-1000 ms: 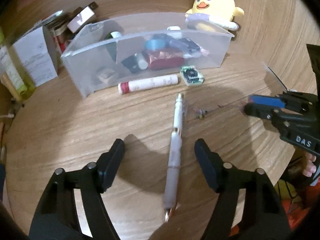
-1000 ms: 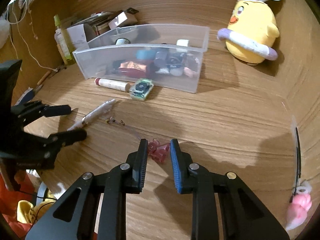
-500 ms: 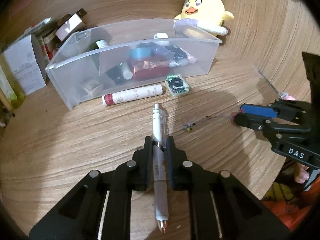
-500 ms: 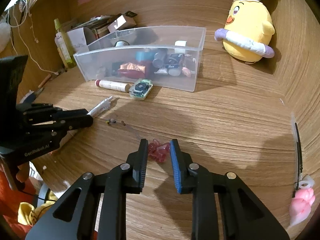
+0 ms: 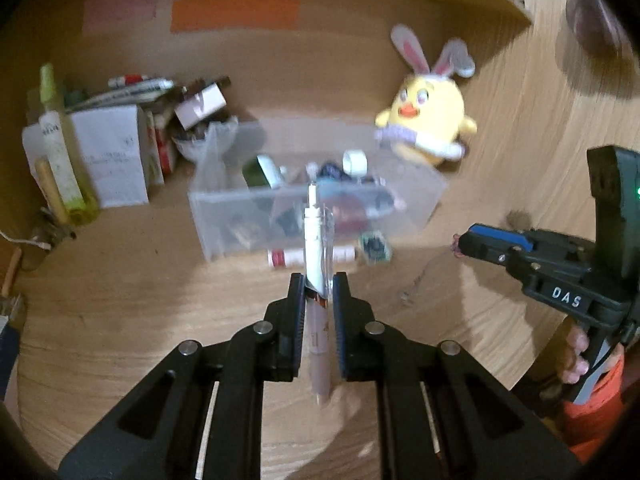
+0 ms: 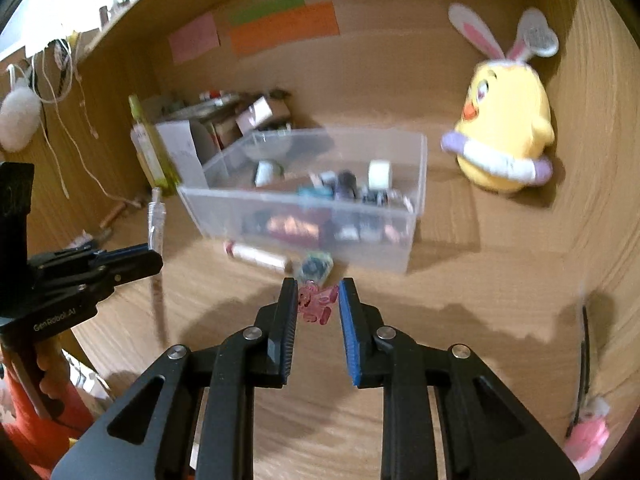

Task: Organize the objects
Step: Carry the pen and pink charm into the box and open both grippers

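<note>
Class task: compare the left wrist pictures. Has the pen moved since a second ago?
Yes. The pen, flat on the desk before, is clamped in the left hand-held gripper and lifted; its tip now overlaps the clear bin.

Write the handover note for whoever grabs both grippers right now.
Left gripper: shut on the white pen, held clear of the desk.
Right gripper: shut on the pink charm, also clear of the desk.
Clear bin: ahead of both, already holding several small items.
Left on the desk in front of the bin: white tube and small green box.
Done: both items gripped. Left: likely drop both in the bin, then collect the tube and box.
</note>
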Action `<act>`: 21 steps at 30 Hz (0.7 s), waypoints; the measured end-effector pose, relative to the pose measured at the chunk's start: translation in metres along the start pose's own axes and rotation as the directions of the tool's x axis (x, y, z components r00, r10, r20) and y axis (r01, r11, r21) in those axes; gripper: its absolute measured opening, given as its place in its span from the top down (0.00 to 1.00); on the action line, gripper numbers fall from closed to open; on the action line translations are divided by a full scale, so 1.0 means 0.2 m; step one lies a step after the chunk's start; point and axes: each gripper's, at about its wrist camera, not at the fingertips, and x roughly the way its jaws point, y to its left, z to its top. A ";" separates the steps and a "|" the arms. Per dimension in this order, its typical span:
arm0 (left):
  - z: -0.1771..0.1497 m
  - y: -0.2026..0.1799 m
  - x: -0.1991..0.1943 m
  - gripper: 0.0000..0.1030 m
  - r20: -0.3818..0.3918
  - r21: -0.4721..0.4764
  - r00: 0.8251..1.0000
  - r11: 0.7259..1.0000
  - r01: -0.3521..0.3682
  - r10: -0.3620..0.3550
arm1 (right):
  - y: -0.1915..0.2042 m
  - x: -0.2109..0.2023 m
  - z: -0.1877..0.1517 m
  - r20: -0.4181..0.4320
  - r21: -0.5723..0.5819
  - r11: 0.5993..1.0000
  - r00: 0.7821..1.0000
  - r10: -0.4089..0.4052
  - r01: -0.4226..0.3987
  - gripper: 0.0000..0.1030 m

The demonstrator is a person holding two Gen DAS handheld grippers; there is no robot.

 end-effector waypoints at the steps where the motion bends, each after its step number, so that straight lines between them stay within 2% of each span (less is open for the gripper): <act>1: 0.02 0.00 -0.01 0.88 0.016 -0.006 1.000 1.000 -0.001 0.001 | 0.01 -0.01 0.02 0.011 -0.001 1.000 1.000 -0.001 0.001 0.82; 11: 0.28 0.00 -0.08 0.88 0.150 -0.022 0.989 1.000 0.003 0.001 | 0.02 -0.09 0.31 0.139 -0.016 1.000 0.990 -0.016 0.019 0.82; 17: 0.44 0.00 -0.05 0.88 0.181 -0.053 0.983 0.998 -0.025 0.034 | 0.02 -0.10 0.48 0.202 -0.008 1.000 0.979 -0.006 0.008 0.82; 21: 0.55 0.01 -0.01 0.88 0.192 -0.069 0.981 0.997 -0.022 0.035 | 0.01 -0.05 0.56 0.209 -0.007 1.000 0.978 -0.013 0.015 0.82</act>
